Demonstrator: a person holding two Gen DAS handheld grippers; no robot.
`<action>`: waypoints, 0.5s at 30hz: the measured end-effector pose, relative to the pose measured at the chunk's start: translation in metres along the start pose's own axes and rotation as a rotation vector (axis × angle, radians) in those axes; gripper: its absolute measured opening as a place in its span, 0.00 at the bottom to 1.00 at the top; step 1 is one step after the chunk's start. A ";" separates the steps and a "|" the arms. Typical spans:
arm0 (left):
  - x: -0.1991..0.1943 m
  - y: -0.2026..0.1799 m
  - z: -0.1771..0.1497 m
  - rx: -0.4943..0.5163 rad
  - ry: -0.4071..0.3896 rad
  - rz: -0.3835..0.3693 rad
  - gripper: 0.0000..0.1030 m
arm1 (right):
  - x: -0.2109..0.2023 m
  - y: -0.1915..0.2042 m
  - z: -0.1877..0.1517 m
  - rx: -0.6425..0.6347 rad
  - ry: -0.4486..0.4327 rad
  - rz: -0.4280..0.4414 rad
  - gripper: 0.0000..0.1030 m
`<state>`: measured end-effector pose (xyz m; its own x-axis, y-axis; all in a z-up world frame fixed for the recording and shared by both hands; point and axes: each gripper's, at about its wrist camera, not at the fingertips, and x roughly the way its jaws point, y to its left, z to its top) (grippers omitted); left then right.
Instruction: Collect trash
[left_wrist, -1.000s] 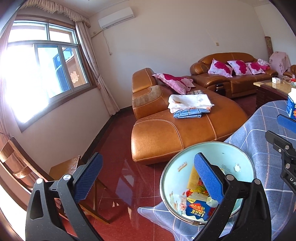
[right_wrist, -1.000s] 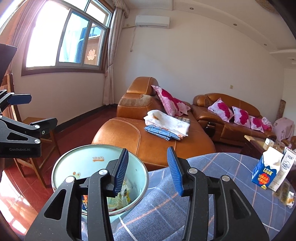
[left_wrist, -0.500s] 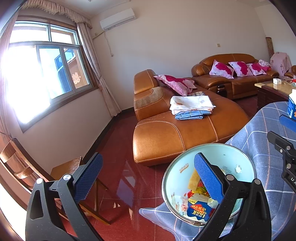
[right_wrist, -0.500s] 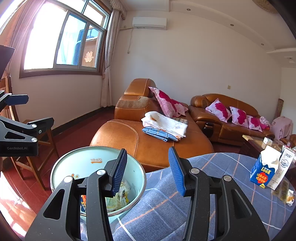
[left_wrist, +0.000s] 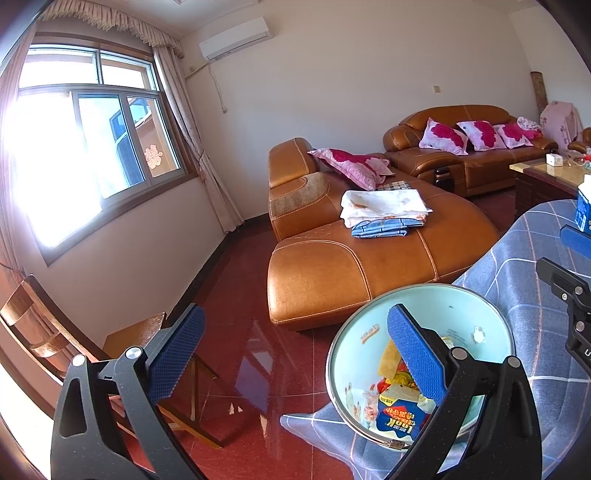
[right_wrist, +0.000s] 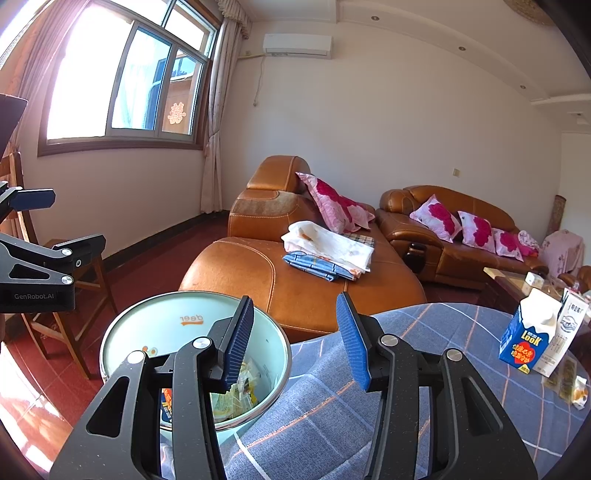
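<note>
A pale green bin with a metal rim stands at the edge of the blue checked table. Inside lie a blue carton and yellow wrappers. My left gripper is open wide and holds nothing; its right finger hangs over the bin's mouth. My right gripper is open with nothing between the pads, its left finger over the bin. On the table's right side stand a blue milk carton and a white carton, with small wrappers beside them.
An orange leather sofa with folded cloths stands just beyond the table. A wooden chair stands on the red floor to the left of the bin. A coffee table is at the far right.
</note>
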<state>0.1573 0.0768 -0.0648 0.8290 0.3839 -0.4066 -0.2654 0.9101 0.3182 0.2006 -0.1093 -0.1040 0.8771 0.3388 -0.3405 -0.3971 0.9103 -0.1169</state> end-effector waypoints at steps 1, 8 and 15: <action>0.000 0.000 0.000 0.000 0.000 0.000 0.94 | 0.000 0.000 0.000 0.000 0.000 0.000 0.45; 0.000 0.001 -0.001 0.000 -0.004 0.002 0.94 | 0.000 -0.004 -0.001 0.005 -0.002 -0.005 0.46; -0.001 0.001 -0.001 0.000 -0.004 0.003 0.94 | 0.000 -0.004 -0.002 0.004 -0.002 -0.009 0.46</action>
<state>0.1555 0.0778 -0.0651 0.8303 0.3861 -0.4018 -0.2678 0.9088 0.3198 0.2019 -0.1133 -0.1057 0.8810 0.3310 -0.3379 -0.3880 0.9144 -0.1158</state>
